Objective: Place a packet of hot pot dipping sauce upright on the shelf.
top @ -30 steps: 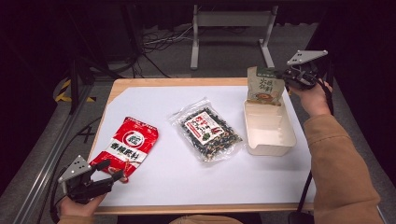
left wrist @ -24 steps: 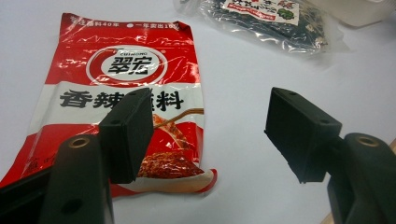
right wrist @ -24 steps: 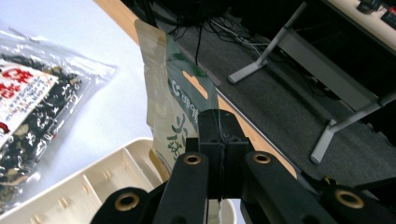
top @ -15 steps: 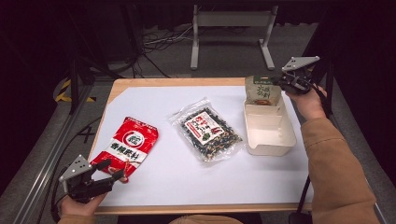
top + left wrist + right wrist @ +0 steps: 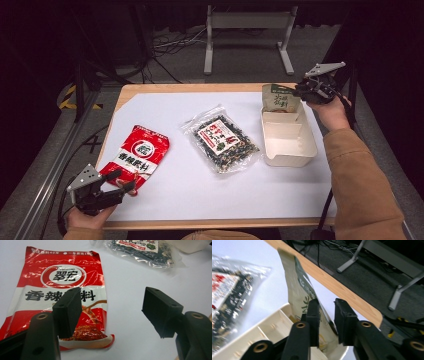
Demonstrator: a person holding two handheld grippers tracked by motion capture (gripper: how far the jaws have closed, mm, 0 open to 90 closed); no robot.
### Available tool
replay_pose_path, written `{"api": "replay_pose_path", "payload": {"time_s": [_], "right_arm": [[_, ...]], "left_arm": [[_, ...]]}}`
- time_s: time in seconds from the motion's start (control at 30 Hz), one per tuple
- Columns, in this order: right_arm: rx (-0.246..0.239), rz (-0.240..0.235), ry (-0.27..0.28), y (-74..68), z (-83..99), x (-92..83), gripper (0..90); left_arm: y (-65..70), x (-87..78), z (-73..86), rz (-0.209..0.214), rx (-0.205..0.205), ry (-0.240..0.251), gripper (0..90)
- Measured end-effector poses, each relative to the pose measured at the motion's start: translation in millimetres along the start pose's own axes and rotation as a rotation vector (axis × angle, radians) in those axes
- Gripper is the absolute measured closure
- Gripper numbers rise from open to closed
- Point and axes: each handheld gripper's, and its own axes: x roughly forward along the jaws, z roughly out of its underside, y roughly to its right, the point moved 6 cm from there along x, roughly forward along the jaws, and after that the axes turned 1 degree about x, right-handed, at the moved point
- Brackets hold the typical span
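- Beige-and-green paper pouch (image 5: 281,98) stands upright in the far end of the cream moulded-pulp tray (image 5: 290,150), leaning on its back wall, at the far right of the bench (image 5: 165,90).
- My right tongs (image 5: 299,91) have just been opening: a second ago they were pressed tight on the pouch's top edge and carried it higher, above the tray. Now, in the right gripper view, one black pad (image 5: 314,315) lies against the pouch (image 5: 302,300) while the other stands a little off it, so the pinch is loosened.
- I judge this as the release: the pouch has been set into the tray and should stay there once I draw the tongs back.
- My left tongs (image 5: 122,181) are spread wide and hold nothing; they have kept to the same spot at the near left corner, jaws over the lower end of the red-and-white foil sachet (image 5: 62,287).
- Clear plastic bag of dark dried mix (image 5: 222,142) lies flat mid-bench, unmoved, between sachet and tray.
- Next, I judge, comes the sachet.
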Motion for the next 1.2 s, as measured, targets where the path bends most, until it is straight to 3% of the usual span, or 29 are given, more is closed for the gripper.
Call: {"api": "replay_pose_path", "payload": {"time_s": [0.1, 0.2, 0.33, 0.63, 0.83, 0.93, 1.1, 1.2], "right_arm": [[0.045, -0.013, 0.031, -1.1, -2.5, -2.3, 57.6], [0.048, -0.006, 0.057, -2.3, -4.5, -4.9, 46.5], [0.077, 0.013, 0.096, -3.1, -5.6, -11.4, 41.9], [0.081, 0.004, 0.148, -18.8, -9.0, -34.5, 40.7], [0.094, -0.037, 0.172, -37.8, -10.3, -53.5, 44.2], [0.091, -0.062, 0.188, -49.1, -10.7, -63.7, 45.1], [0.081, -0.096, 0.201, -59.9, -12.2, -71.9, 45.8], [0.068, -0.128, 0.213, -73.3, -13.4, -79.2, 46.0]], "left_arm": [[0.5, 1.3, -0.4, 0.005, 0.002, -0.003, 31.7], [0.3, 2.5, -1.8, 0.008, 0.002, -0.001, 31.5], [-0.8, 6.8, -5.1, 0.017, -0.002, 0.002, 30.1], [-6.7, 13.4, -18.2, 0.01, 0.012, 0.008, 22.1], [-12.0, 17.9, -23.8, -0.009, 0.015, -0.015, 20.9], [-13.0, 17.5, -26.2, 0.026, -0.019, -0.002, 19.2], [-12.2, 16.9, -26.7, 0.025, -0.012, -0.005, 19.1], [-11.7, 16.1, -26.4, 0.02, -0.001, -0.005, 19.0]]}}
